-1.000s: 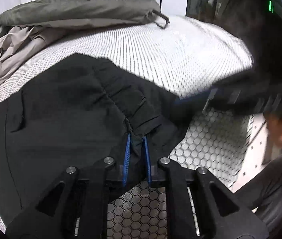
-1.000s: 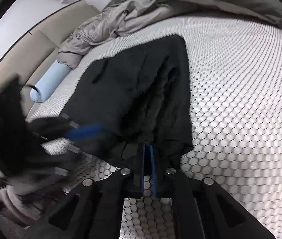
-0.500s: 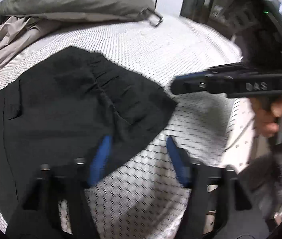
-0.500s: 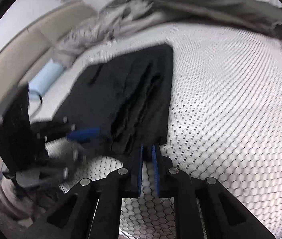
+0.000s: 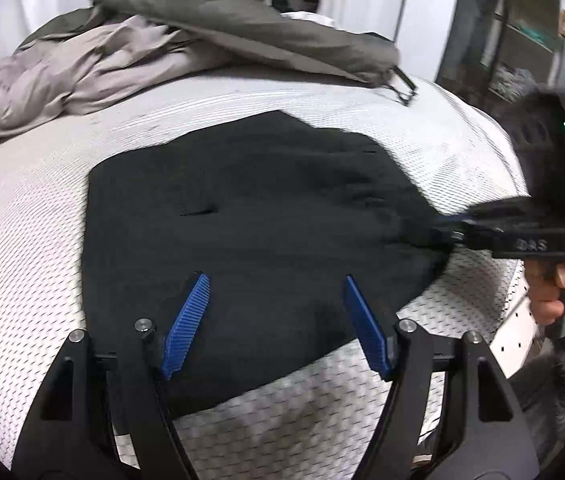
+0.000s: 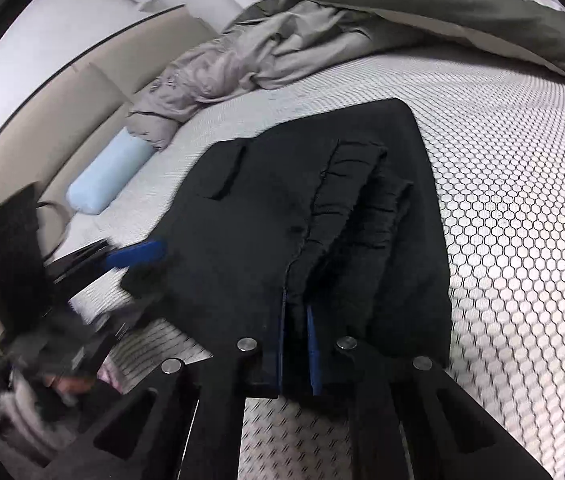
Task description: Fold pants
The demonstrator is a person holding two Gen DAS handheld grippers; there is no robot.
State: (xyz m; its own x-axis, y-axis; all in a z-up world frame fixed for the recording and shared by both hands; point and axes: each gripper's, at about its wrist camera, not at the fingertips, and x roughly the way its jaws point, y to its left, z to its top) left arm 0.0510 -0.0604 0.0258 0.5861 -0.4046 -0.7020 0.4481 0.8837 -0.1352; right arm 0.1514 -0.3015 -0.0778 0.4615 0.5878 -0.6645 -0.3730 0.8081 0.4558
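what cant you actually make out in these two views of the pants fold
- Right wrist view: how many layers the right gripper pinches; the black pants fold over its fingertips.
- Left wrist view: the right gripper's tip is motion-blurred against the dark cloth.
- Right wrist view: the open left gripper is blurred and its lower finger is hidden.
- Both views: what lies under the pants on the mattress.
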